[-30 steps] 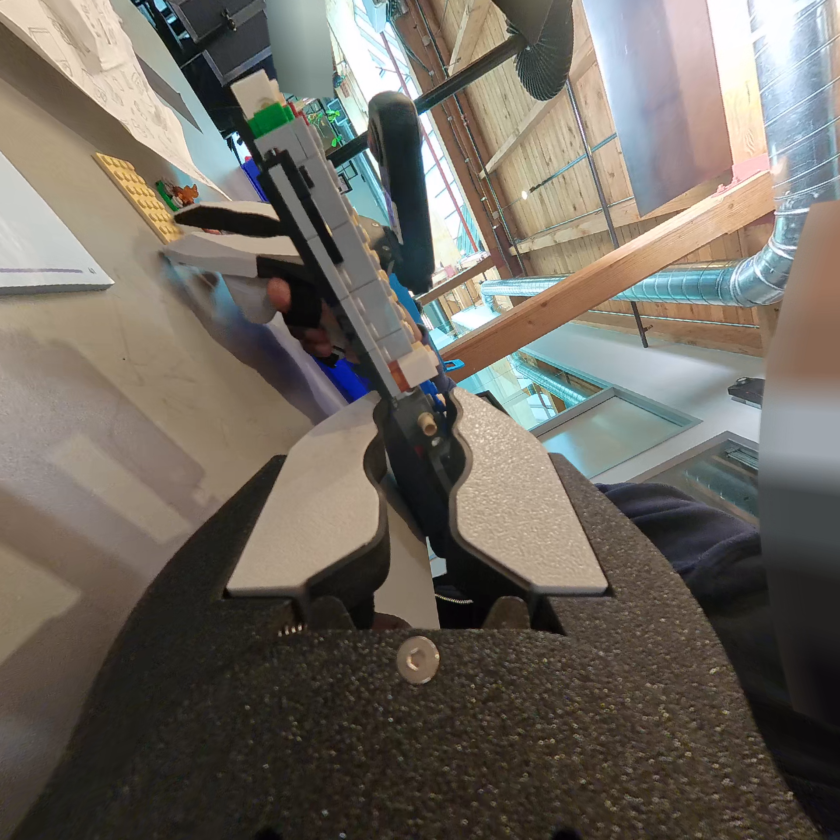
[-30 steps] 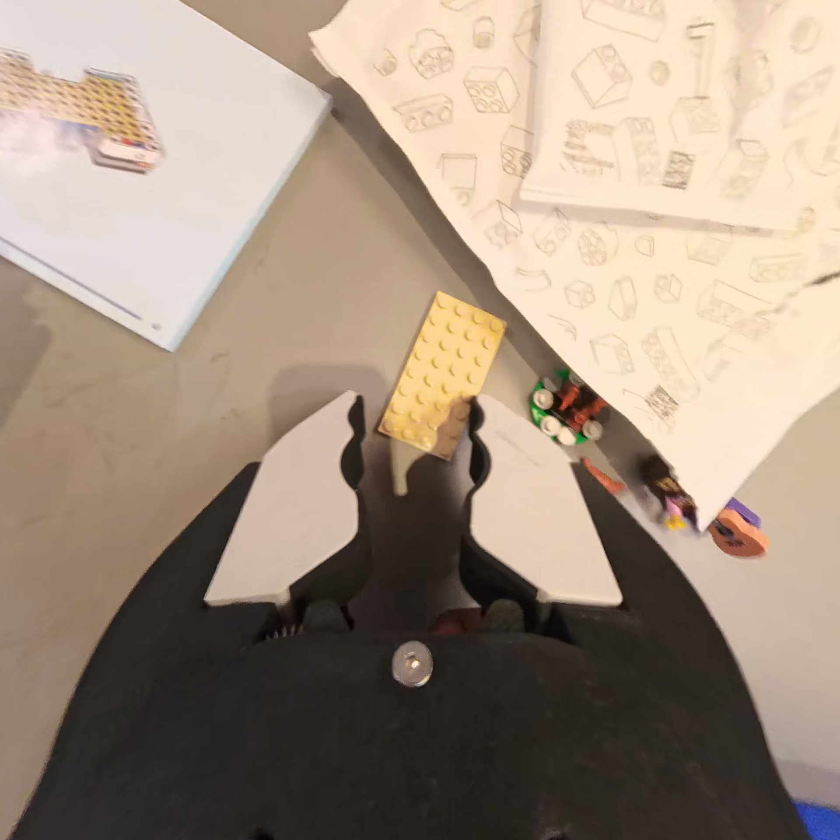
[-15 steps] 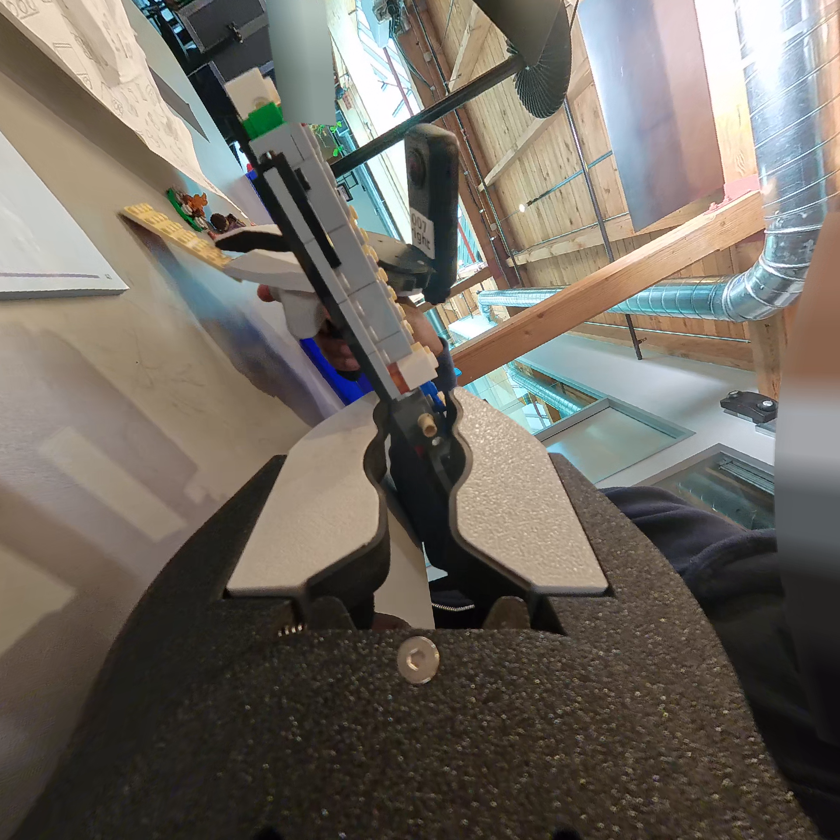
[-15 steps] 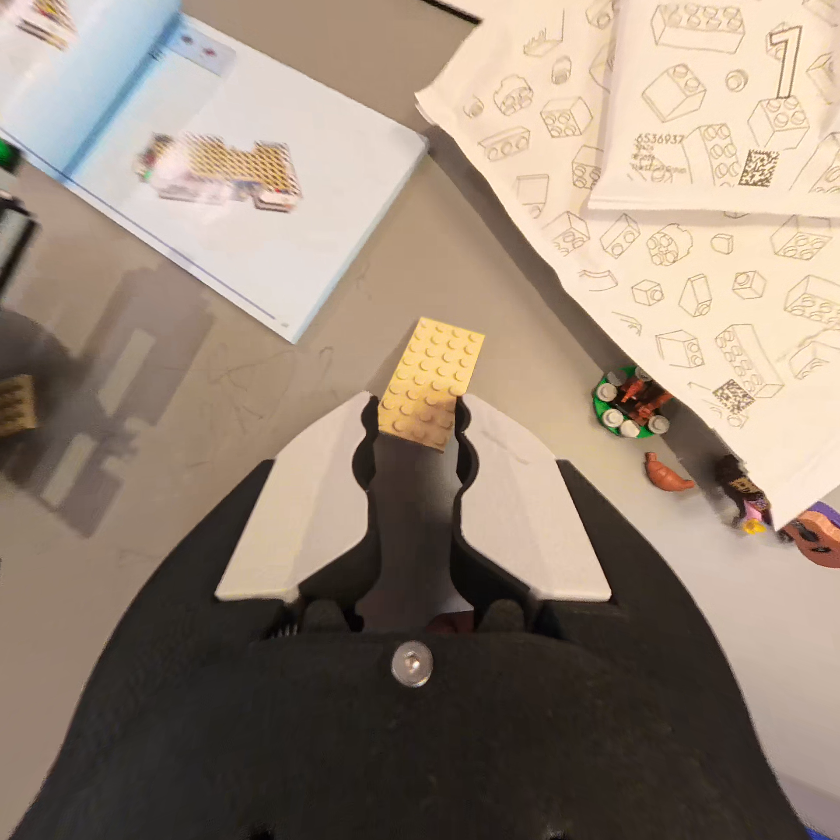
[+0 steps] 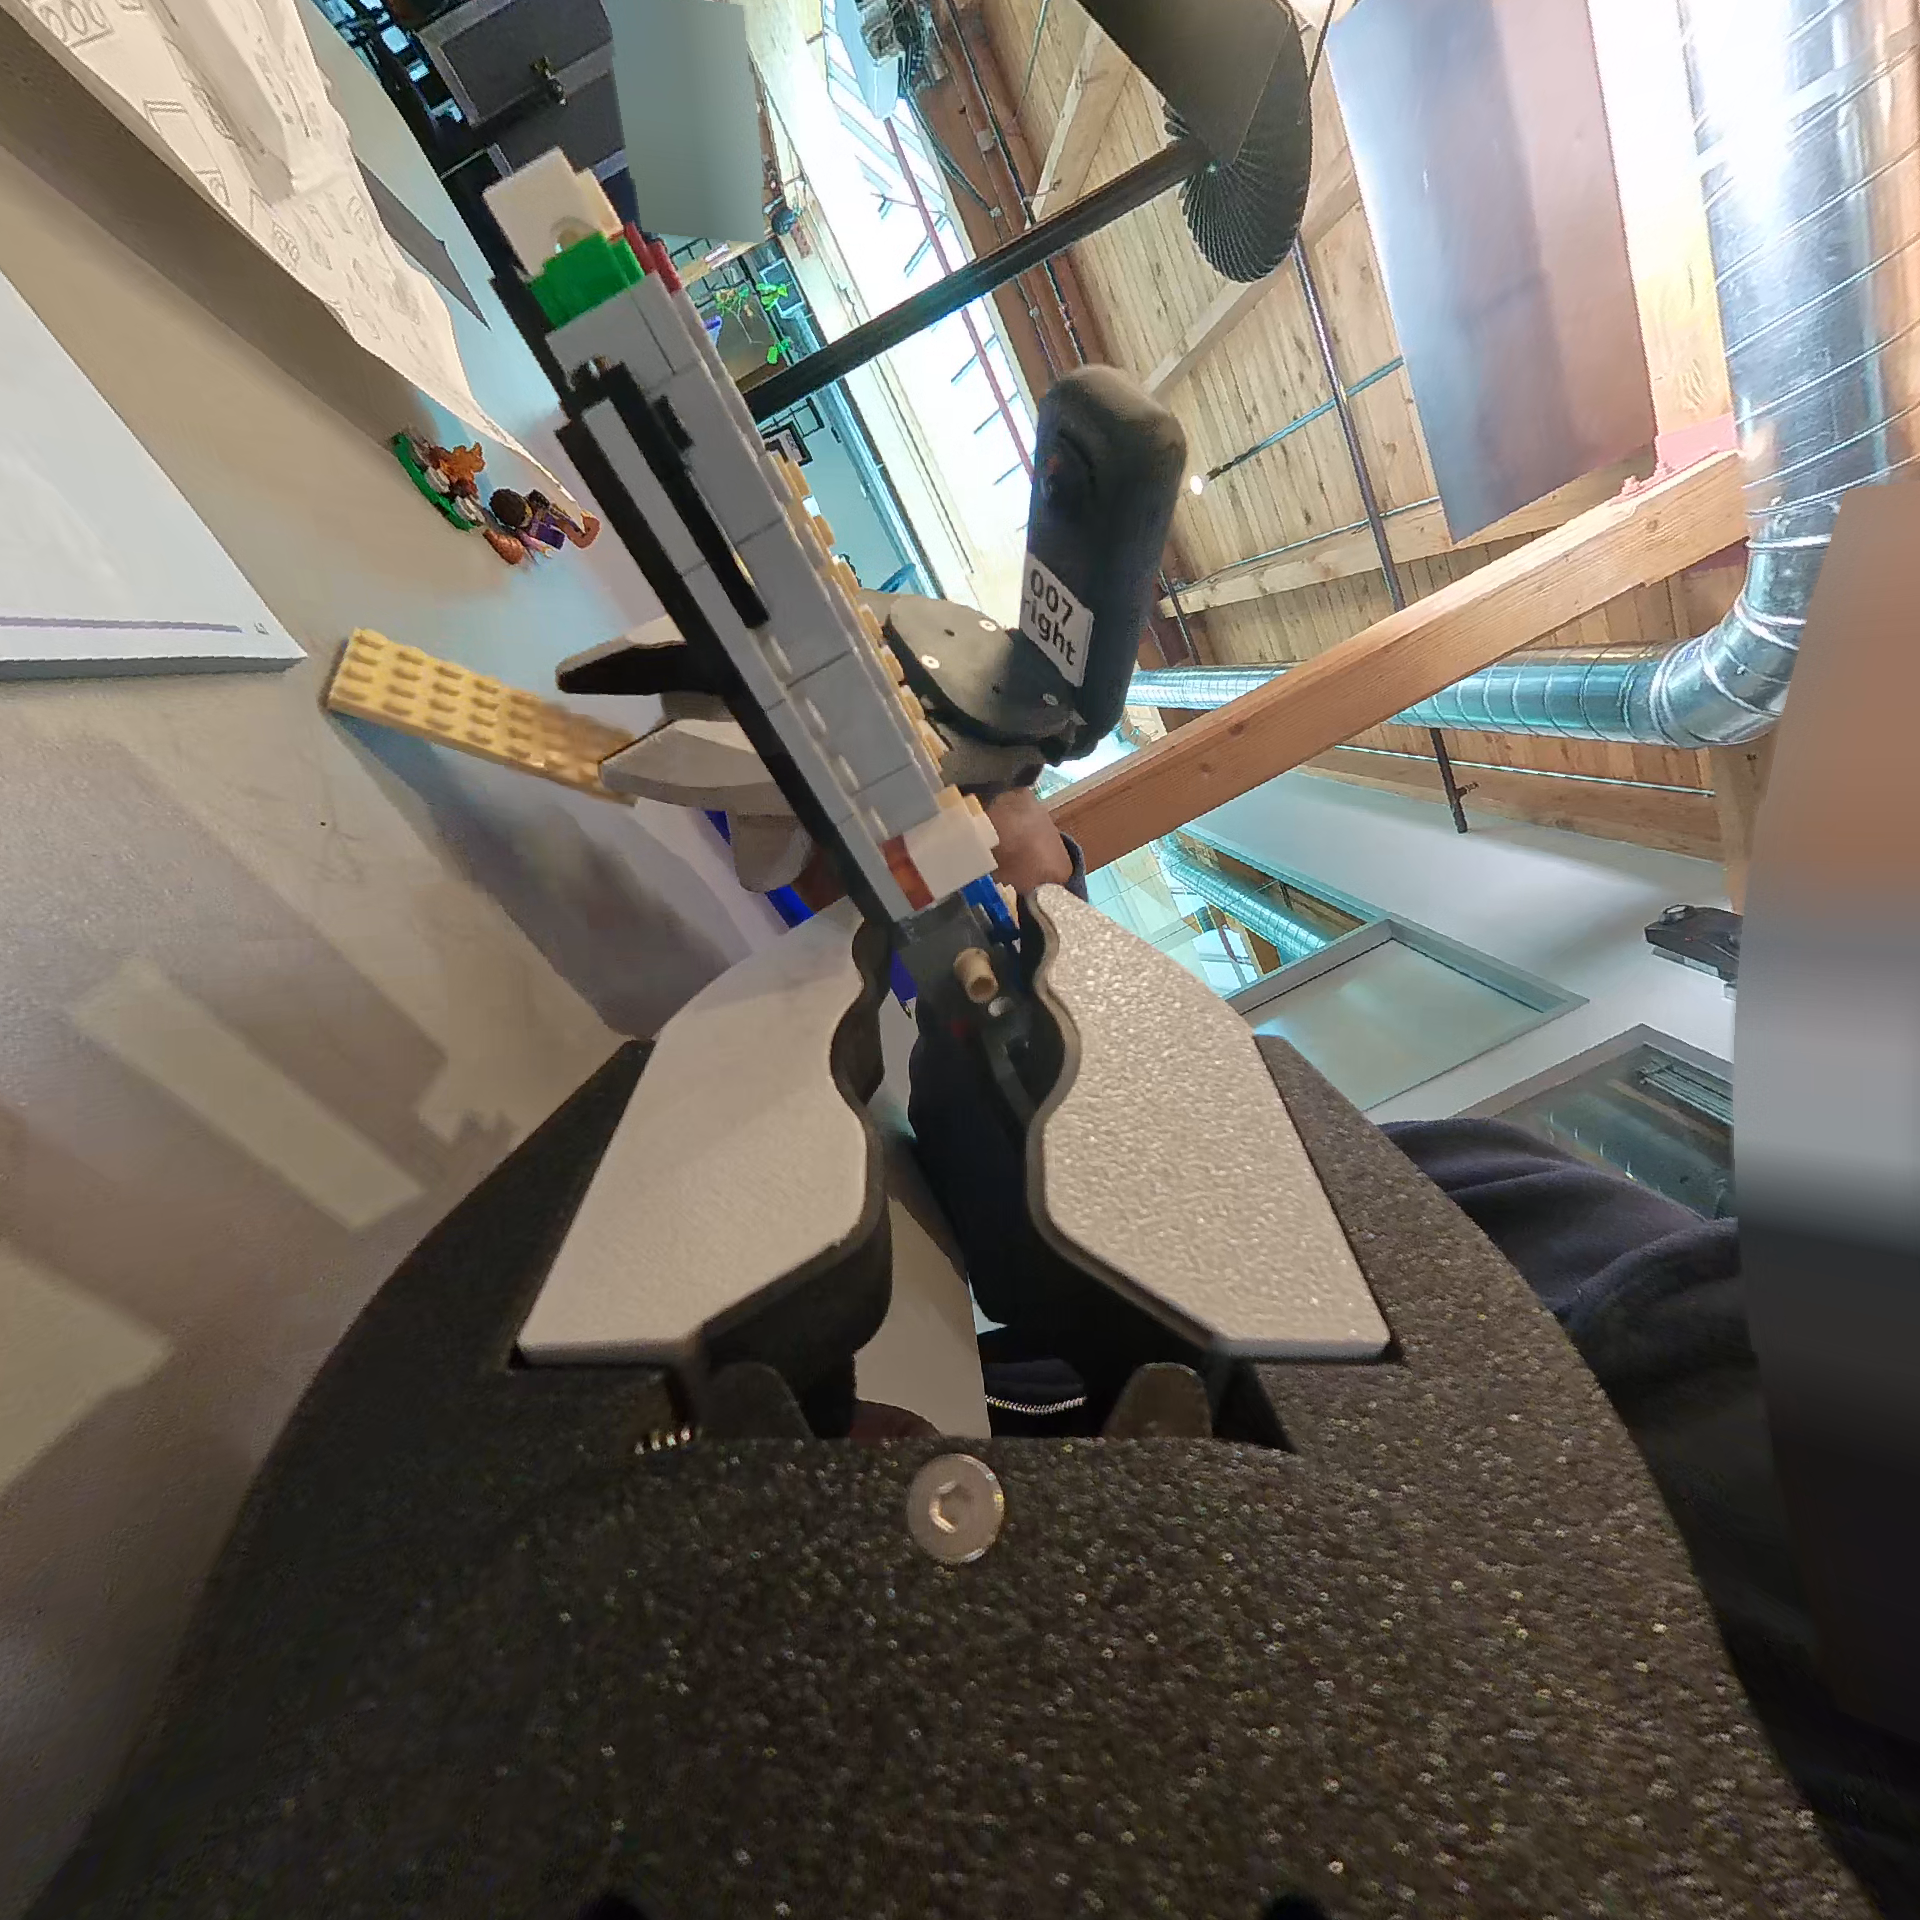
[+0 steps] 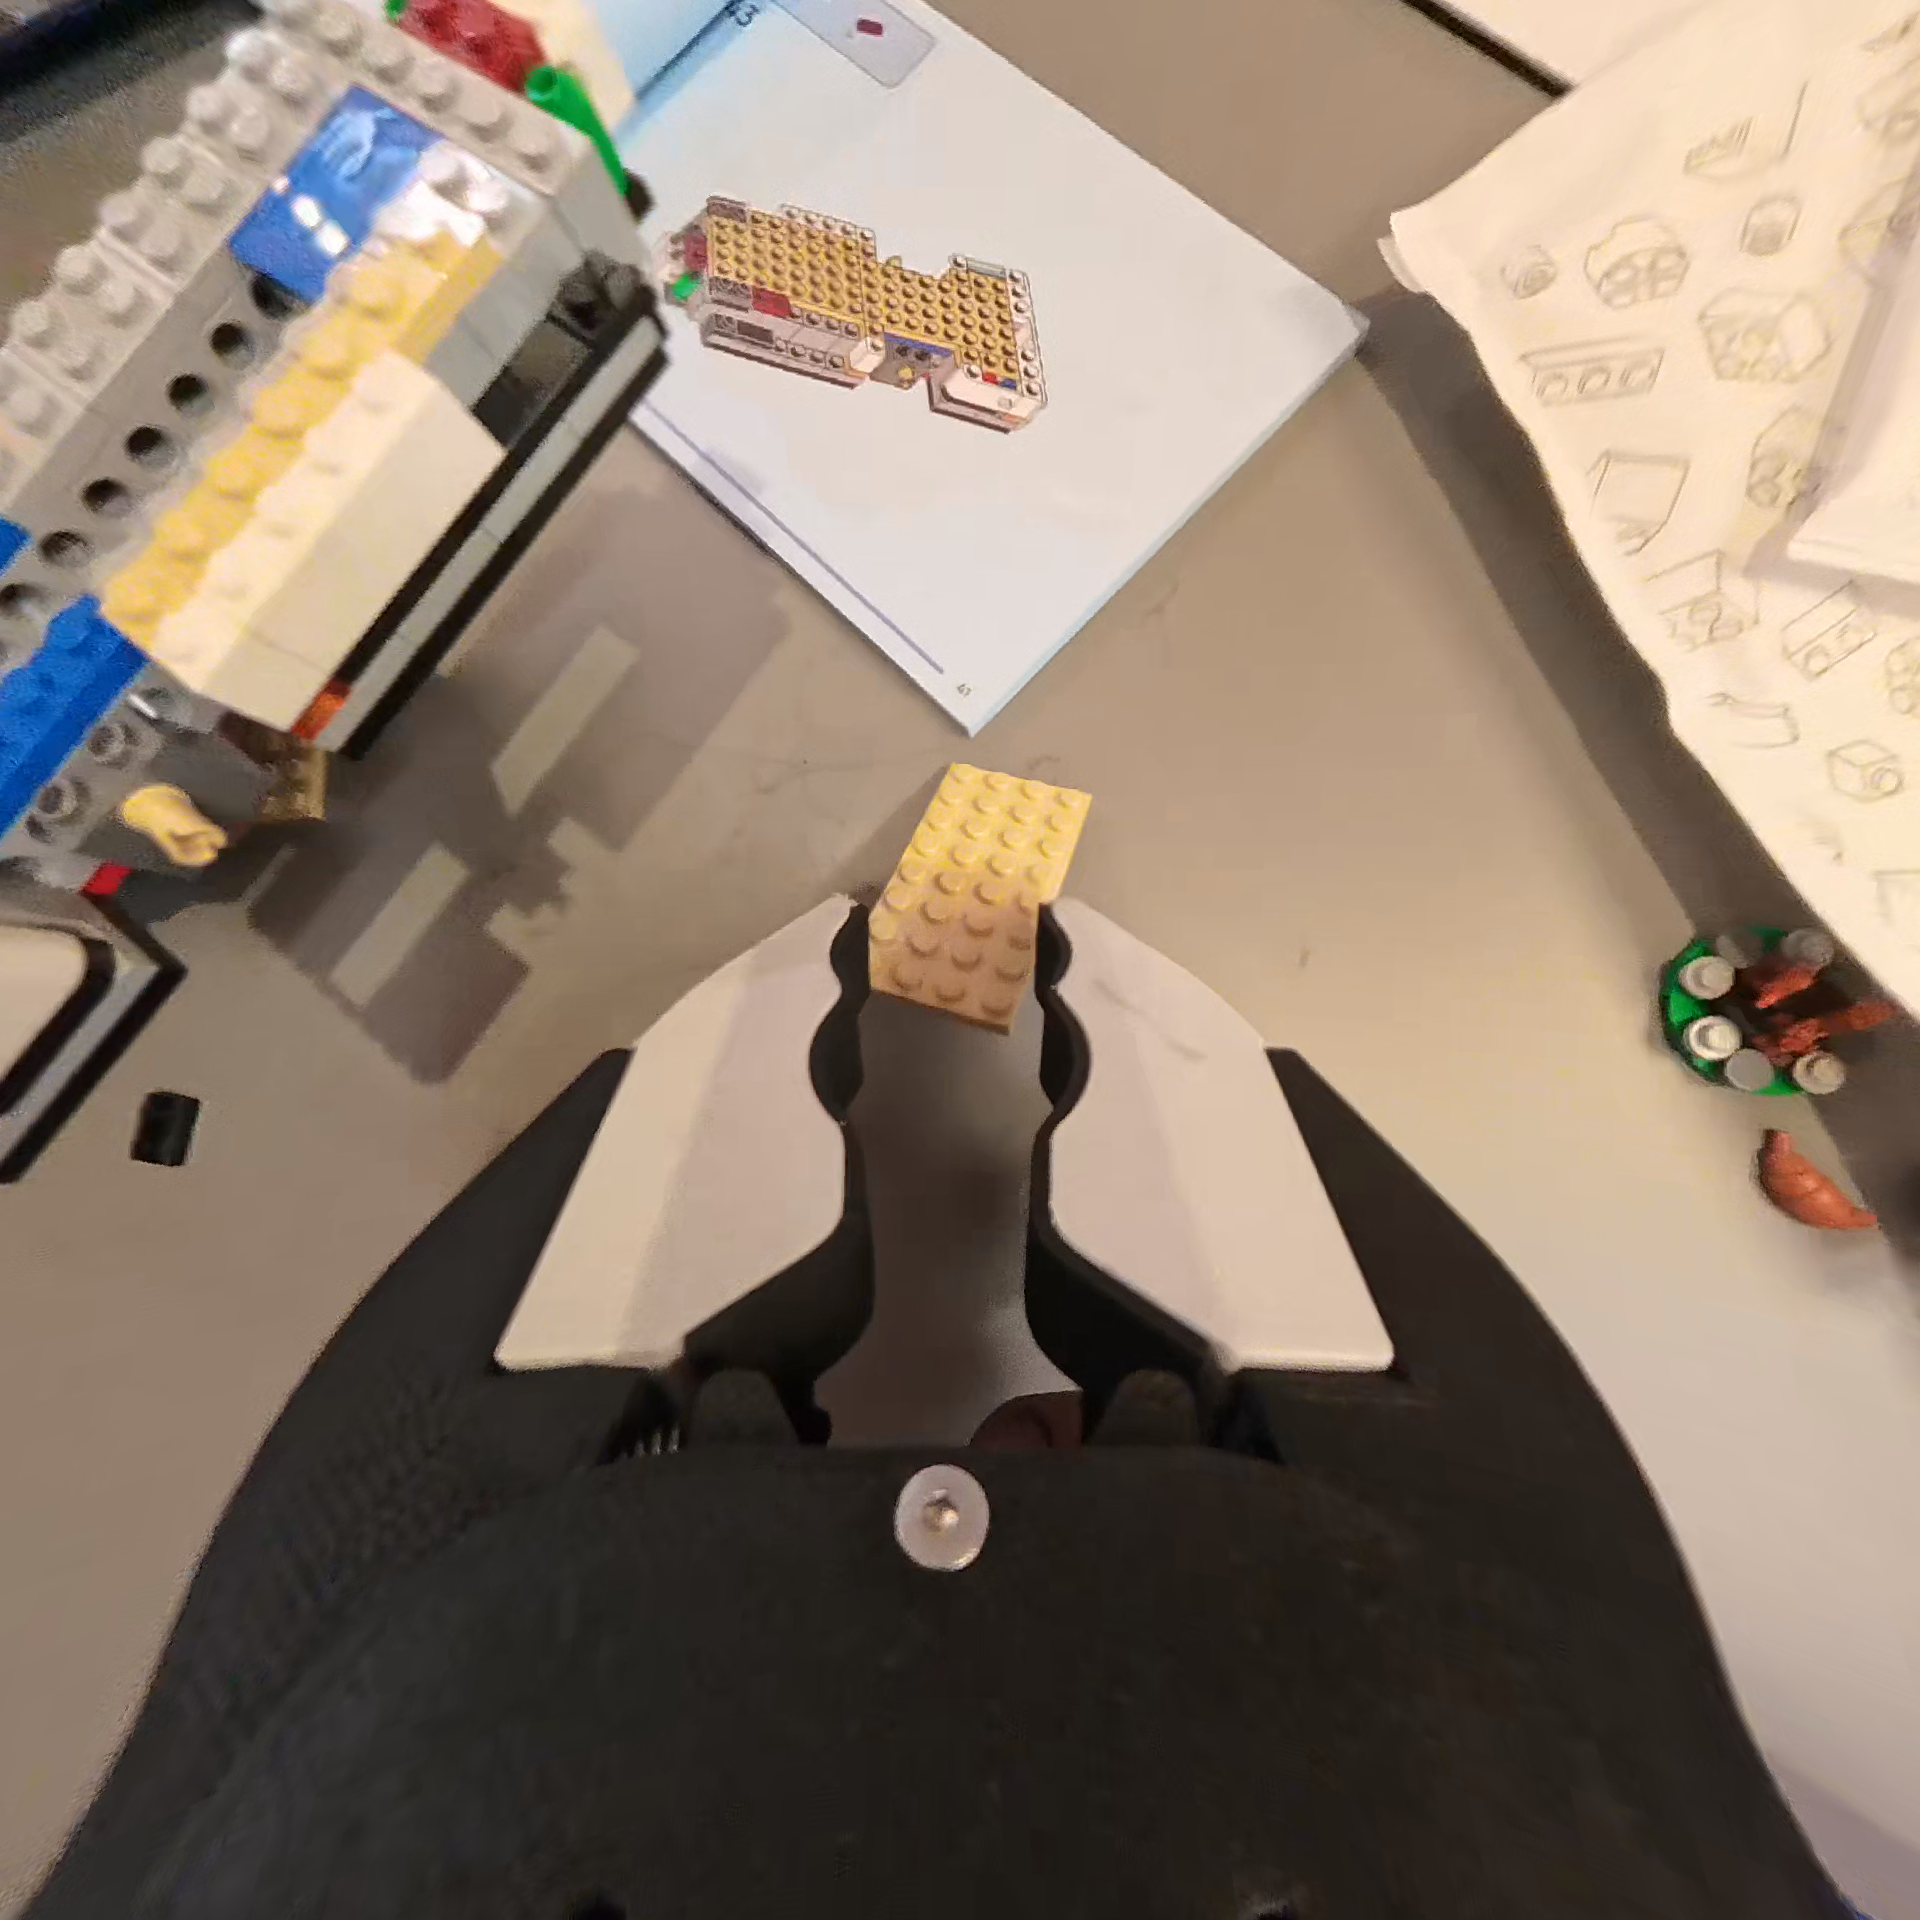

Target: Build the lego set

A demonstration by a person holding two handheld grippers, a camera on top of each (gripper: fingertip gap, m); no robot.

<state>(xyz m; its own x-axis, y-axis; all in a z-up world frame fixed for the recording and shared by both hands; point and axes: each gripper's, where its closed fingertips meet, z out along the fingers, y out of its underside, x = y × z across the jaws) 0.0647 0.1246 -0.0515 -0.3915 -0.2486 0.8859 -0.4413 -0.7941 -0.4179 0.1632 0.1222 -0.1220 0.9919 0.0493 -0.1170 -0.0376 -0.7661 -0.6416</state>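
Right wrist view gives me the clearest read: my right gripper (image 6: 954, 940) has its jaws clamped on the near short end of a tan plate (image 6: 987, 868), one fingertip pressed on each long edge. The plate's long axis runs straight out ahead of the jaws, in line with the fingers, studs facing the camera, and its far end is clear of the table (image 6: 1299, 831). Beyond that end lies the booklet (image 6: 1039, 499), its near corner just past the plate.

My left gripper (image 5: 956, 982) is closed on the dark lower end of the brick model (image 5: 748, 613), which stands up steeply out of the jaws. Seen from the right wrist, the model (image 6: 312, 436) sits to the upper left of the plate, toward the table's far left, well apart from it, with its studded side turned toward the camera. The left wrist view shows the same relation from the other side: the plate (image 5: 468, 712) juts out sideways from the right gripper's fingers (image 5: 686, 764), which sit just behind the model, and points away from it.

Off to the right edge lie a green round piece (image 6: 1756, 1013), a brown bit (image 6: 1813, 1195) and the printed paper (image 6: 1714, 364).
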